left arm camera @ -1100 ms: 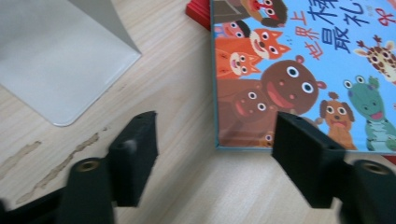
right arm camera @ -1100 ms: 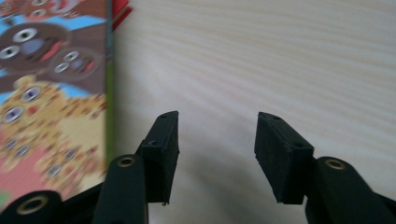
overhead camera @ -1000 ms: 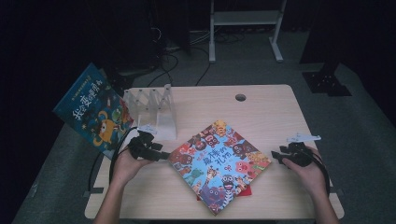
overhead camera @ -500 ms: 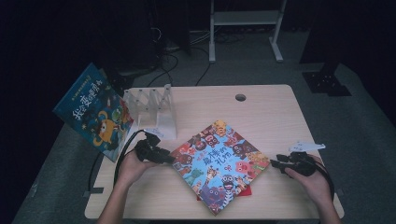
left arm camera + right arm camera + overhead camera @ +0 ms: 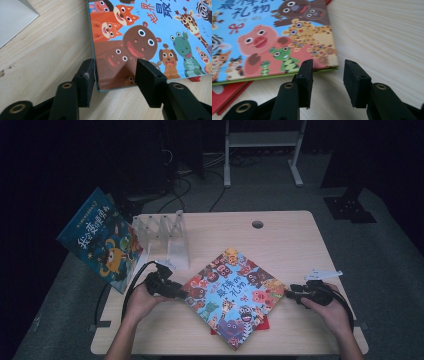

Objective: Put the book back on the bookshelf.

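A picture book (image 5: 232,295) with cartoon animals on a blue cover lies flat and turned diamond-wise on the wooden table (image 5: 280,240). A red book (image 5: 265,322) pokes out from under it. My left gripper (image 5: 176,292) is at the book's left corner. In the left gripper view that corner (image 5: 112,75) lies between the jaws of the left gripper (image 5: 115,72), which have just been opening and do not pinch it. My right gripper (image 5: 294,294) is at the right corner. Its jaws have just been closing. The right gripper (image 5: 328,70) stands open with the corner (image 5: 329,62) just ahead of its tips.
A second picture book (image 5: 100,240) leans against a clear plastic rack (image 5: 162,235) at the table's left edge. The rack's white base (image 5: 15,20) lies close to my left gripper. A cable hole (image 5: 257,224) sits at the back middle.
Both hands have edged a little toward the near side and in toward the book's corners. The book has not moved.
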`<state>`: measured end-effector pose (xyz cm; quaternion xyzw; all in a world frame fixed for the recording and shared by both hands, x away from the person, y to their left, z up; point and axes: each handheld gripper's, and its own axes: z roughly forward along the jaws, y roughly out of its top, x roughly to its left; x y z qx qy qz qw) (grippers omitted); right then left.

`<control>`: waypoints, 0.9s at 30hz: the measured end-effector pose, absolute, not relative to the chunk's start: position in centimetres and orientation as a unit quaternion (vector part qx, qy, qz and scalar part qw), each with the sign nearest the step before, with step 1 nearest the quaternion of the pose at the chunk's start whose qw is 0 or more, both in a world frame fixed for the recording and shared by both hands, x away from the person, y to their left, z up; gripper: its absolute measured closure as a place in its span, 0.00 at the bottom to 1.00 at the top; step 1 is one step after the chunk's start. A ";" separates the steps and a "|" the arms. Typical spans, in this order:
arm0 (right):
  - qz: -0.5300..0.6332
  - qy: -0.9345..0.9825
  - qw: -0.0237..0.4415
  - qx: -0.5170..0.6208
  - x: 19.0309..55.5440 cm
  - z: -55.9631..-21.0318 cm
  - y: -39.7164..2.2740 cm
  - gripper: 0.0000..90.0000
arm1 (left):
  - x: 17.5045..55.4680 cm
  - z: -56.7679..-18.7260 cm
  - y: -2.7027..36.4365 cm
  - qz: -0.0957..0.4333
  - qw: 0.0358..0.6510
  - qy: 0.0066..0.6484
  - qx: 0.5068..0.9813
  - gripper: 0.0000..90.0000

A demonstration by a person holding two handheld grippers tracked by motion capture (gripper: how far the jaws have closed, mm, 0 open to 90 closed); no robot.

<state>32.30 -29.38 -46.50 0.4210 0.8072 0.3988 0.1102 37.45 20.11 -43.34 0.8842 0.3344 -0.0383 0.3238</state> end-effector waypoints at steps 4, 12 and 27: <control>0.404 0.812 0.099 0.410 32.8 -46.6 -29.2 0.62 | 37.5 -43.4 20.0 -0.044 0.326 0.333 0.884 0.46; 0.419 0.813 0.072 0.399 33.6 -47.0 -29.2 0.54 | 37.6 -43.6 19.6 -0.047 0.327 0.329 0.885 0.43; 0.413 0.830 0.076 0.366 34.3 -46.8 -27.0 0.54 | 37.4 -43.3 21.0 -0.043 0.314 0.340 0.885 0.43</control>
